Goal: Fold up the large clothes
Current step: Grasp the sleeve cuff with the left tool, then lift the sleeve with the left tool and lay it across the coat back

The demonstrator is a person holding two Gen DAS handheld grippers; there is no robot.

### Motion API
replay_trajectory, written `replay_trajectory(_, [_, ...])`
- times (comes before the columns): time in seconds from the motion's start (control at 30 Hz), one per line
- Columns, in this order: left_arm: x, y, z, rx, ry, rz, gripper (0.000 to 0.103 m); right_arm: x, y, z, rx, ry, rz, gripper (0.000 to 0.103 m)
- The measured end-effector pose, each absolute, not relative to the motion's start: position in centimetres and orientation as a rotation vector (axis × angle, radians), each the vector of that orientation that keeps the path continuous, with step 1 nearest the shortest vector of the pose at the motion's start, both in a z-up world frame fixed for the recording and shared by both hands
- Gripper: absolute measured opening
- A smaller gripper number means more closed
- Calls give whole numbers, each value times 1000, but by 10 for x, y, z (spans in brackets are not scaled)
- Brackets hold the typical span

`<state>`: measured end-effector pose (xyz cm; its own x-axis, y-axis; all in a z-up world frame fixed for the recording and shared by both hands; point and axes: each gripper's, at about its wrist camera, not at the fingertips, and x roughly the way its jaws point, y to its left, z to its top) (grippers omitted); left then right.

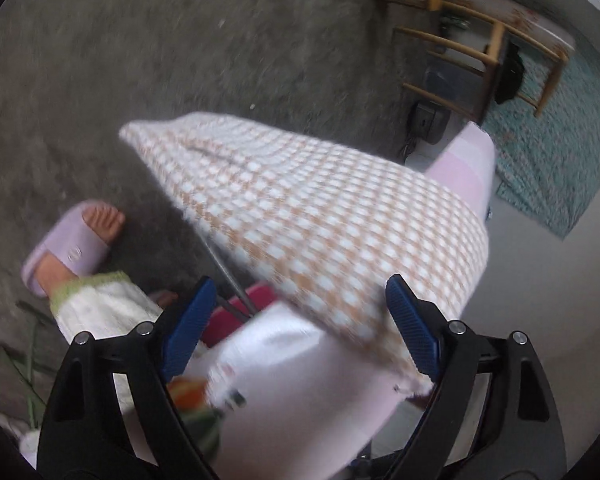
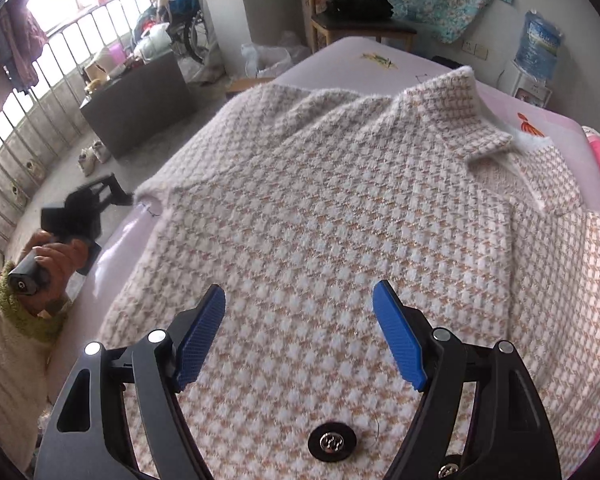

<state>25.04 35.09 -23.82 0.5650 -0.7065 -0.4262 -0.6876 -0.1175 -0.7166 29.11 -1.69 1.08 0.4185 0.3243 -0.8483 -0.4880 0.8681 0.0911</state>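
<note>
A fuzzy coat [image 2: 340,208] in a white and tan check lies spread flat on the pink bed sheet [image 2: 380,56], collar [image 2: 460,120] at the far end. A black snap button [image 2: 332,442] shows near the camera. My right gripper [image 2: 300,336] hovers open over the coat's lower part, nothing between its blue pads. In the left wrist view a checked part of the coat [image 1: 320,208] hangs past the bed's edge [image 1: 300,380]. My left gripper [image 1: 300,324] stands open just short of it, gripping nothing. A hand [image 2: 48,264] holds that gripper at the bed's left side.
A foot in a lilac slipper [image 1: 76,240] stands on the grey floor [image 1: 180,40]. A wooden chair [image 1: 480,60] and a teal rug [image 1: 560,160] lie beyond. A dark cabinet [image 2: 136,108], shoes [image 2: 92,156], a chair with black cloth [image 2: 360,12] and a water dispenser [image 2: 536,52] surround the bed.
</note>
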Motion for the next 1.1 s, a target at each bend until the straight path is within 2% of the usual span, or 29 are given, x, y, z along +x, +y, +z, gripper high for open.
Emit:
replay_trajectory(0.17, [256, 341, -281, -2038, 1114, -48, 83, 297, -18, 5, -171, 1042, 474, 75])
replay_trajectory(0.4, [268, 341, -298, -2091, 1065, -12, 80, 299, -20, 7, -165, 1028, 440, 75])
replay_trajectory(0.57, [269, 355, -293, -2042, 1068, 62, 59, 298, -26, 10, -155, 997, 418, 74])
replay_trajectory(0.63, [271, 358, -292, -2025, 1071, 93, 45, 298, -29, 12, -152, 984, 406, 74])
replay_trajectory(0.73, [274, 368, -283, -1959, 1060, 149, 16, 295, -38, 17, -151, 940, 383, 74])
replay_trajectory(0.8, [278, 379, -263, -1853, 1057, 194, 10, 293, -43, 22, -151, 918, 373, 74])
replay_trajectory(0.9, [283, 395, -208, -1592, 1041, 322, 8, 288, -54, 28, -158, 883, 355, 74])
replay_trajectory(1.1, [291, 367, -15, -933, 778, 391, 8, 276, -84, 40, -112, 857, 325, 74])
